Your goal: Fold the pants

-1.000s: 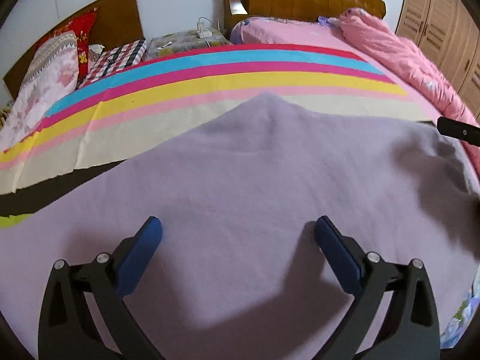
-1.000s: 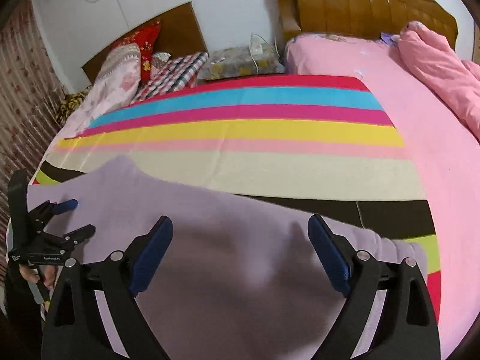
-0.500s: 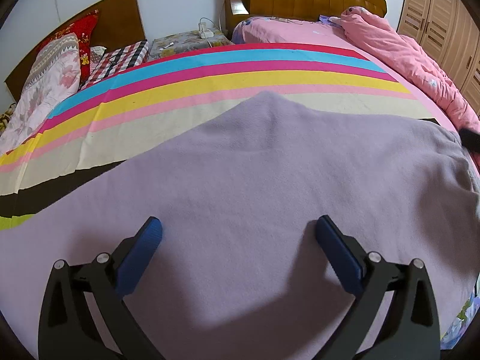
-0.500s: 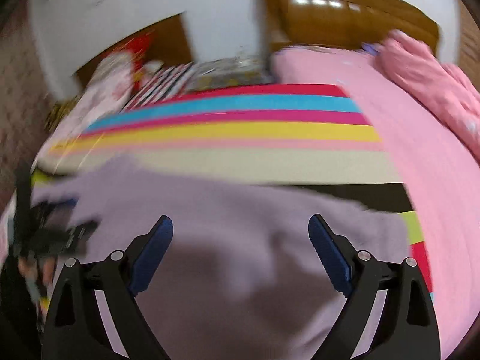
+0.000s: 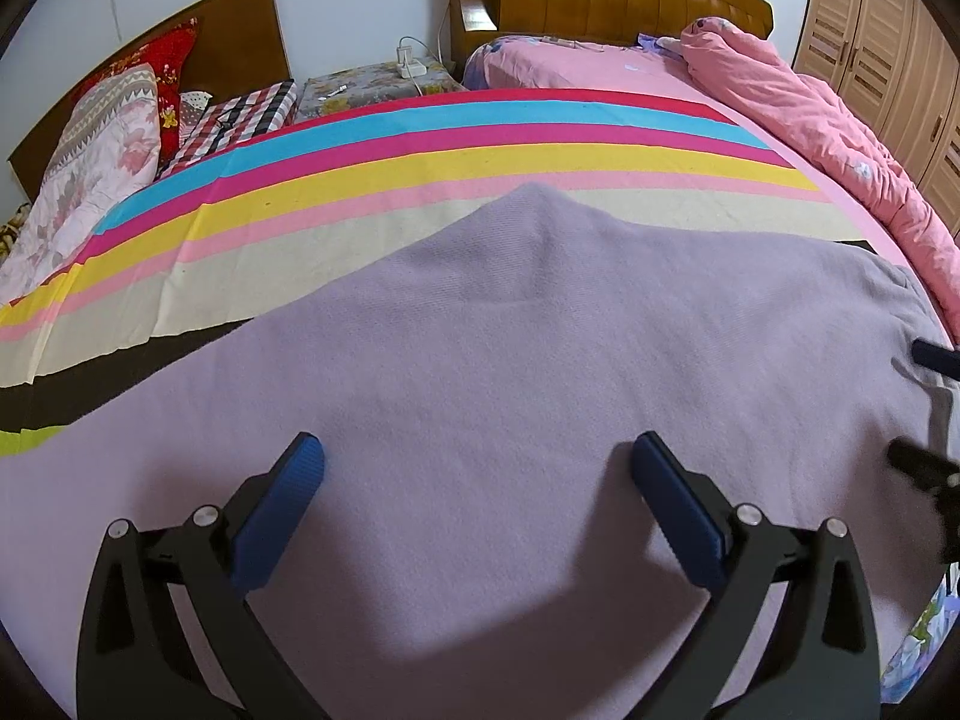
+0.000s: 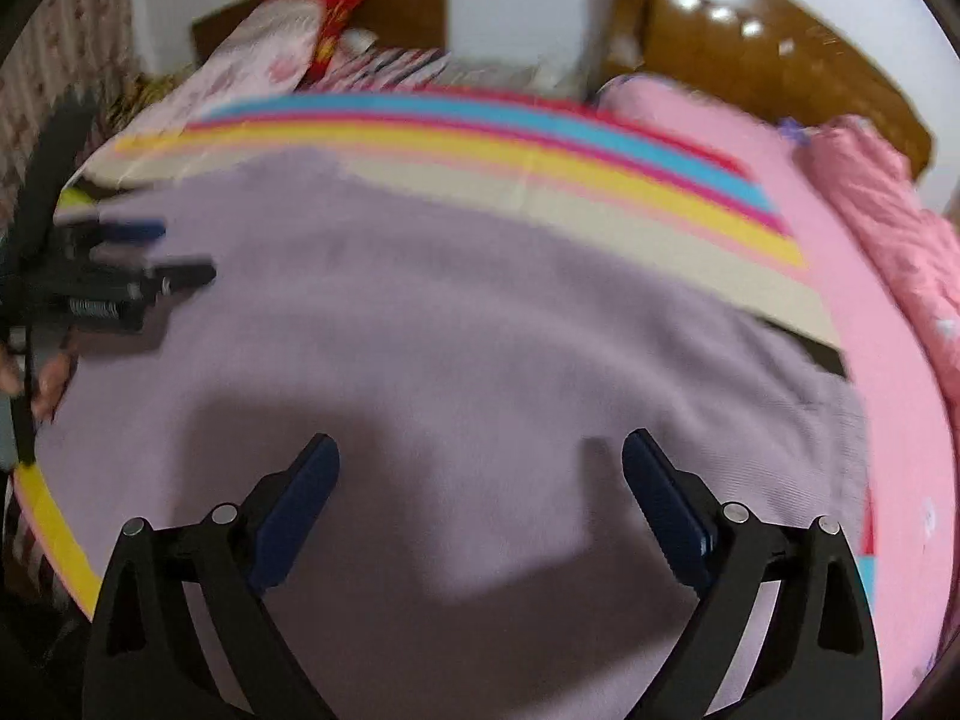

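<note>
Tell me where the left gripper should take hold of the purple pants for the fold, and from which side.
Take the pants at the pointed far corner that lies on the striped sheet. It is a free edge with bare sheet around it, so a finger can likely slip under. Bring the open left gripper straight forward and low; the cloth directly beneath offers no edge.

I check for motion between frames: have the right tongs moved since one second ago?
Yes. The right tongs swung rightward and forward: the carved headboard now sits further right, and the purple pants fill more of the view.
</note>
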Action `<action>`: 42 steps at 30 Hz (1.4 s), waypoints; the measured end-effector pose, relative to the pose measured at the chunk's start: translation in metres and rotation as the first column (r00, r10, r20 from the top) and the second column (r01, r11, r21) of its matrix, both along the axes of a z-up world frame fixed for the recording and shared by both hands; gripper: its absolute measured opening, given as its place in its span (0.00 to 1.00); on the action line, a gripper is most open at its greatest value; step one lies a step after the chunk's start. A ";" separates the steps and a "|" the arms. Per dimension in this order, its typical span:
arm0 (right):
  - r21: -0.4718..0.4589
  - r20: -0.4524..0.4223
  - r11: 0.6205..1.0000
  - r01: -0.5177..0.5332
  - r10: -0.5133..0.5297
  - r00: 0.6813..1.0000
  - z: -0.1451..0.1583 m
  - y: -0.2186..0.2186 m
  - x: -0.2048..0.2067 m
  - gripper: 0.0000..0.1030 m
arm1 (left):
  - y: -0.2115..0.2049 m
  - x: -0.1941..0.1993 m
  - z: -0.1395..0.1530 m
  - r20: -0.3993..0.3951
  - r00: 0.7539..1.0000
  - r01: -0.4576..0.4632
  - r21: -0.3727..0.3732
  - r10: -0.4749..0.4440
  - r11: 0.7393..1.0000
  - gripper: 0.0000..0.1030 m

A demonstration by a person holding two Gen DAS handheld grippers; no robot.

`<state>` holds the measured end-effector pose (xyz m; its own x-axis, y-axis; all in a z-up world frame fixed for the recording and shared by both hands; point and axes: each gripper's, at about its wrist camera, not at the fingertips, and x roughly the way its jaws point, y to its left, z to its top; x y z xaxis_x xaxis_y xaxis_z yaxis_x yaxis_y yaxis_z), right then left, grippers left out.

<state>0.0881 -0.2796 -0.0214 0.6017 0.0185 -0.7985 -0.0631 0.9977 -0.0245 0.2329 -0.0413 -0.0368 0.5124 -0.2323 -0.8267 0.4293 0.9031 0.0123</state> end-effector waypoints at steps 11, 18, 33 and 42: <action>-0.007 0.007 0.999 -0.040 0.040 0.999 -0.017 0.019 -0.034 0.90 | -0.001 0.000 0.000 0.001 1.000 0.001 0.005 -0.001 1.000 0.99; 0.047 0.016 0.999 -0.023 0.022 1.000 -0.024 0.012 -0.054 0.90 | 0.002 -0.001 0.002 0.003 1.000 -0.013 -0.004 0.013 1.000 0.99; 0.063 0.028 0.993 -0.101 0.099 0.995 -0.023 0.045 -0.072 0.91 | 0.055 -0.141 -0.007 0.130 0.992 0.008 -0.035 -0.003 0.999 0.99; 0.074 0.101 0.980 -0.187 0.179 0.979 0.010 0.081 -0.064 0.91 | 0.086 -0.136 0.012 0.149 0.985 -0.067 -0.126 0.086 0.990 0.99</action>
<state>0.0246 -0.1988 -0.0110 0.6535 0.1986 -0.7304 -0.2460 0.9683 0.0432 0.0972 0.0447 -0.0246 0.6509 -0.2801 -0.7056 0.3604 0.9321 -0.0376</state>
